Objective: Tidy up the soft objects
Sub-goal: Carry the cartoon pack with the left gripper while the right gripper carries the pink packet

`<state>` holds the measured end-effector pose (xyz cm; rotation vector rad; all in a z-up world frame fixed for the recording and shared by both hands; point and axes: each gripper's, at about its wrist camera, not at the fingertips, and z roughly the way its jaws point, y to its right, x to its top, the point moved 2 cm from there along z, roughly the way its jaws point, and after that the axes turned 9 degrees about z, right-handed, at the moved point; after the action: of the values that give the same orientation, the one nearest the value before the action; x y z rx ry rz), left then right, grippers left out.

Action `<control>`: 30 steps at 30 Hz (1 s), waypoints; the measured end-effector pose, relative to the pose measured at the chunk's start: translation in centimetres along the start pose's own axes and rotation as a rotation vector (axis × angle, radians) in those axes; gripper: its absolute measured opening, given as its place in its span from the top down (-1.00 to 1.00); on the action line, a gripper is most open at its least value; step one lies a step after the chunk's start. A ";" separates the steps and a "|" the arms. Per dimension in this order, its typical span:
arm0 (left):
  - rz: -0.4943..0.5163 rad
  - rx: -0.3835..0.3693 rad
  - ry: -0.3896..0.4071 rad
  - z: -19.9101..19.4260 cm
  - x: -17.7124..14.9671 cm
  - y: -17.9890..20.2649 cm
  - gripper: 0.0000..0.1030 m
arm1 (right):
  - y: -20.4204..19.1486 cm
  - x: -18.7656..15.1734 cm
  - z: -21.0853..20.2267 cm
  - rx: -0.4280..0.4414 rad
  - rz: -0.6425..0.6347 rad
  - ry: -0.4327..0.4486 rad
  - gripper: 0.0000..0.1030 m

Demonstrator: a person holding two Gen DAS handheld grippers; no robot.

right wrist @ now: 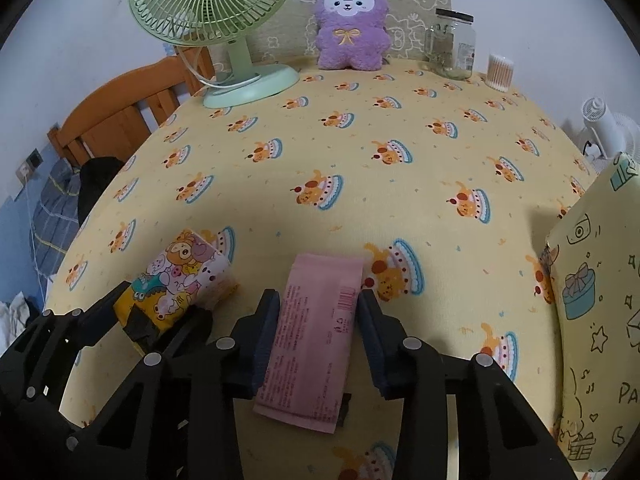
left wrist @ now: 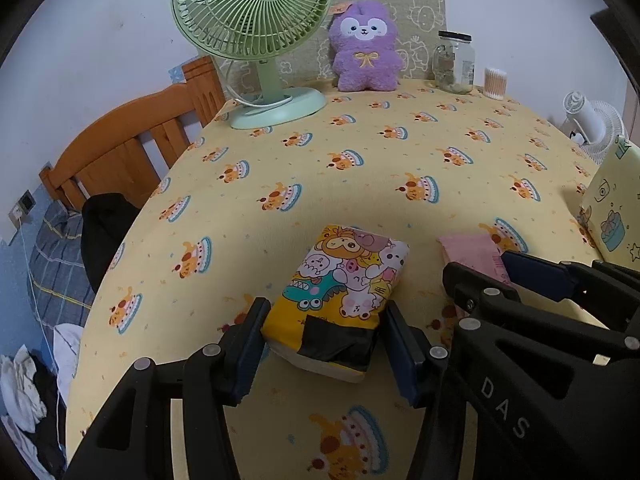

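Observation:
A cartoon-printed yellow tissue pack (left wrist: 344, 280) lies on the yellow tablecloth (left wrist: 320, 168). My left gripper (left wrist: 326, 344) has a finger on each side of its near end, both touching it. A pink tissue pack (right wrist: 316, 340) lies beside it to the right. My right gripper (right wrist: 318, 328) is shut on the pink pack, fingers pressed to both long sides. The pink pack (left wrist: 472, 252) and right gripper also show in the left wrist view; the cartoon pack (right wrist: 180, 284) shows in the right wrist view. A purple plush toy (left wrist: 364, 48) stands at the back.
A green desk fan (left wrist: 256, 32) stands at the back left. A glass jar (left wrist: 454, 62) and a cotton swab tub (left wrist: 495, 82) stand at the back right. A pale yellow printed bag (right wrist: 596, 320) stands at the right edge. A wooden bed frame (left wrist: 132, 144) lies left.

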<state>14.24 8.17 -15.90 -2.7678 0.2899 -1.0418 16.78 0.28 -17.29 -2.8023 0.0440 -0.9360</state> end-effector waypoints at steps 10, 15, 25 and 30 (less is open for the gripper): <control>-0.056 -0.024 0.014 -1.8 -0.5 0.6 -0.10 | 0.4 -0.7 -2.3 -0.002 -0.014 0.030 0.19; -0.059 -0.023 0.051 -3.6 -0.3 1.4 -0.10 | 1.0 -0.9 -4.5 -0.006 -0.019 0.078 0.19; -0.059 -0.009 0.115 -7.1 0.6 2.5 -0.10 | 2.3 -0.7 -8.4 0.006 -0.023 0.146 0.20; -0.045 -0.007 0.150 -8.7 1.4 3.0 -0.10 | 2.9 -0.3 -10.3 0.011 -0.008 0.187 0.20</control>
<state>9.11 4.16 -9.30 -2.7190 0.2528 -1.2643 10.43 -4.28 -9.96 -2.6982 0.0540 -1.1932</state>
